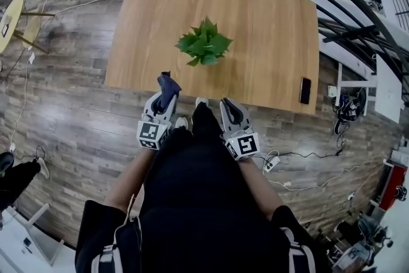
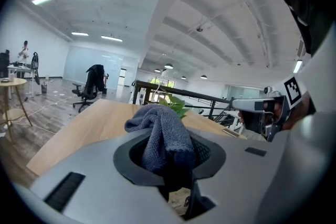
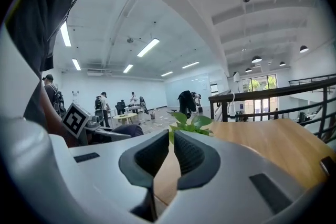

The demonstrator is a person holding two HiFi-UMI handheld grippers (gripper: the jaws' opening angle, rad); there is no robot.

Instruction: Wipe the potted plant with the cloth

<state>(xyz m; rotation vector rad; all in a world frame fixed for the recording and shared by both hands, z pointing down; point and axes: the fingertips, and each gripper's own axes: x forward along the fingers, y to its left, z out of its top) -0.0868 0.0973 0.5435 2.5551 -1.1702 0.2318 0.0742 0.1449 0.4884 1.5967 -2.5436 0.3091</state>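
A small green potted plant point(image 1: 204, 43) stands near the middle of the wooden table point(image 1: 268, 22), toward its near edge. My left gripper point(image 1: 163, 95) is shut on a dark blue cloth point(image 1: 168, 87), held off the table just short of that edge, below and left of the plant. The left gripper view shows the cloth point(image 2: 160, 136) bunched between the jaws with plant leaves point(image 2: 176, 105) behind it. My right gripper point(image 1: 230, 107) is shut and holds nothing, beside the left one. The plant point(image 3: 190, 122) shows beyond its tips point(image 3: 173, 136).
A dark phone point(image 1: 305, 90) lies near the table's right front corner. Black railings point(image 1: 345, 16) run behind the table. Cables point(image 1: 300, 156) and a power strip point(image 1: 271, 163) lie on the wood floor to the right. A round table point(image 1: 9, 21) stands at far left.
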